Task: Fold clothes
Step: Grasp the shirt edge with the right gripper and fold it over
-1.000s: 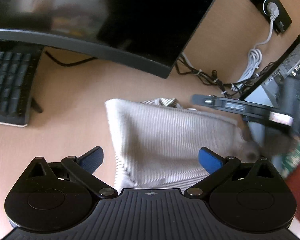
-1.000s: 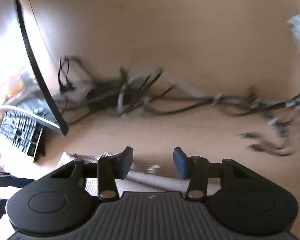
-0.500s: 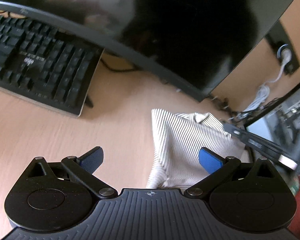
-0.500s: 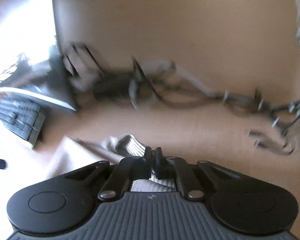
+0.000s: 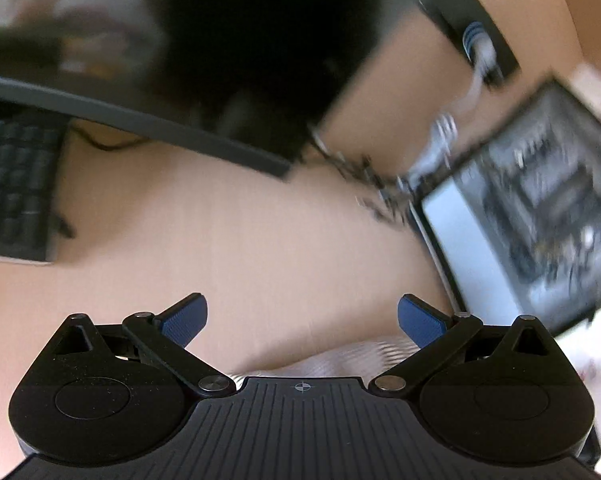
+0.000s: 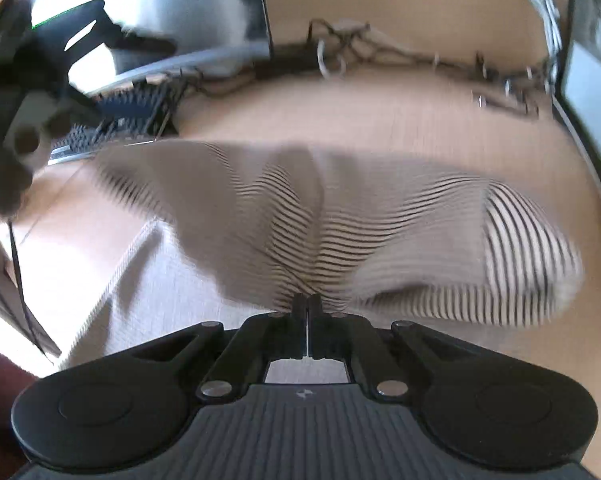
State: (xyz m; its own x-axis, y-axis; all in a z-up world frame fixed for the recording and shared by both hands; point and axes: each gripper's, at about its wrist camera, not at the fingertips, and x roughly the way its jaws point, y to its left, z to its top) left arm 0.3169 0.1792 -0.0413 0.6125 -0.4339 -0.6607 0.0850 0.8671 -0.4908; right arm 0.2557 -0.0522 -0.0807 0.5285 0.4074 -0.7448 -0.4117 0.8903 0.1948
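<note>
A striped white and black garment (image 6: 340, 232) hangs bunched in front of my right gripper (image 6: 307, 304), which is shut on its edge and holds it above the wooden desk (image 6: 440, 132). The cloth is blurred with motion. My left gripper (image 5: 302, 320) is open and empty, with blue pads (image 5: 184, 318) spread wide above the desk (image 5: 260, 248). A small strip of the striped garment (image 5: 352, 358) shows just under the left gripper, between its fingers and its body.
A curved monitor (image 5: 180, 60) and a black keyboard (image 5: 12, 188) stand at the back left. An open computer case (image 5: 540, 220) is at the right, with a tangle of cables (image 5: 364, 176) and a power strip (image 5: 472, 36) behind. Cables (image 6: 380, 52) also line the desk's back.
My right gripper closed on the garment and has lifted it off the desk. My left gripper stayed open and moved so that the garment now lies almost out of its view.
</note>
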